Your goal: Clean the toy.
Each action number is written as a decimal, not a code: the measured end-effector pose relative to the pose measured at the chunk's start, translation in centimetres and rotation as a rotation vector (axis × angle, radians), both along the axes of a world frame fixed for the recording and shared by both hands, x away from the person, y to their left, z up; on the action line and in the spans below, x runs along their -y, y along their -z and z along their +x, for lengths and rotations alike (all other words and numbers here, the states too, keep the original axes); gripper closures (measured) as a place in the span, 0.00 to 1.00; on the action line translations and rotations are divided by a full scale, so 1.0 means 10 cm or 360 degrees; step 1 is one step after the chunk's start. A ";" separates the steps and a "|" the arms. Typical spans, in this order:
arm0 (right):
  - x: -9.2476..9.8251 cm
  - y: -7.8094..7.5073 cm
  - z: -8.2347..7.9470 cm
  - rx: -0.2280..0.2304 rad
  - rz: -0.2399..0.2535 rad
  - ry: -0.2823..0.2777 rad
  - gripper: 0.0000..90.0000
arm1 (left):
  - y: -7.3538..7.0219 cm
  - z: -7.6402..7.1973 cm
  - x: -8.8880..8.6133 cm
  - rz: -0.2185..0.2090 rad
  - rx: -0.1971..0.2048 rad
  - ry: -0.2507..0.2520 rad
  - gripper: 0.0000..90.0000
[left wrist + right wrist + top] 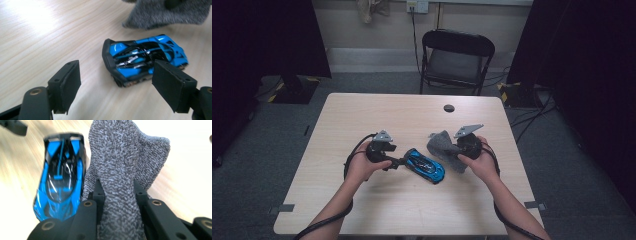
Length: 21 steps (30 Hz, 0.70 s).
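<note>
1. Left hand and right hand: both enter from the near edge of the table, forearms bare, each trailing a black cable.
2. Left gripper: held low over the tabletop, pointing toward the toy car. In the left gripper view its two padded jaws stand wide apart with bare wood between them; nothing is gripped. The right-hand pad overlaps the car's near flank in that view; whether it touches cannot be told.
3. Blue toy car: blue body with black roof and trim, lying on the table between the two grippers, just beyond the left gripper's jaws. It rests on its wheels, set at a slant to the table's edges.
4. Right gripper: its jaws are closed on a grey cloth, which bunches between the pads and fans out beyond them (right gripper view).
5. Grey cloth, relation to car: it hangs just beside the car; contact cannot be told.
6. Black round spot: on the far part of the table.
7. Folding chair: black, standing beyond the far edge.
</note>
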State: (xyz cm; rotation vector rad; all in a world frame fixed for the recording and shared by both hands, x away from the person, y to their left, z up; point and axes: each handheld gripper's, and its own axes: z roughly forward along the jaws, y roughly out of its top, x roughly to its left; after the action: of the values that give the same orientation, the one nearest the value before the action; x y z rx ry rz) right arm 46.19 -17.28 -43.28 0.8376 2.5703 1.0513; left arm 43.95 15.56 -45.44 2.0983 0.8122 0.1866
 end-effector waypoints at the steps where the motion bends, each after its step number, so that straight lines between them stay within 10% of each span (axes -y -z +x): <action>1: 0.00 0.00 0.00 0.0000 0.0000 0.0000 0.80 | 0.00 0.00 0.00 0.0000 0.0000 0.0000 0.24; 21: -0.95 -0.44 -0.03 0.0046 0.0073 -0.0225 0.80 | 0.25 -0.58 -0.86 0.0081 -0.0041 -0.0081 0.20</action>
State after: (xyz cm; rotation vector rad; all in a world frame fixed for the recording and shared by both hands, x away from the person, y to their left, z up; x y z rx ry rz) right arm 45.88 -7.75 -38.87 0.6544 2.6225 1.1570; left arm 38.11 24.17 -47.97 2.1327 0.8849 0.2100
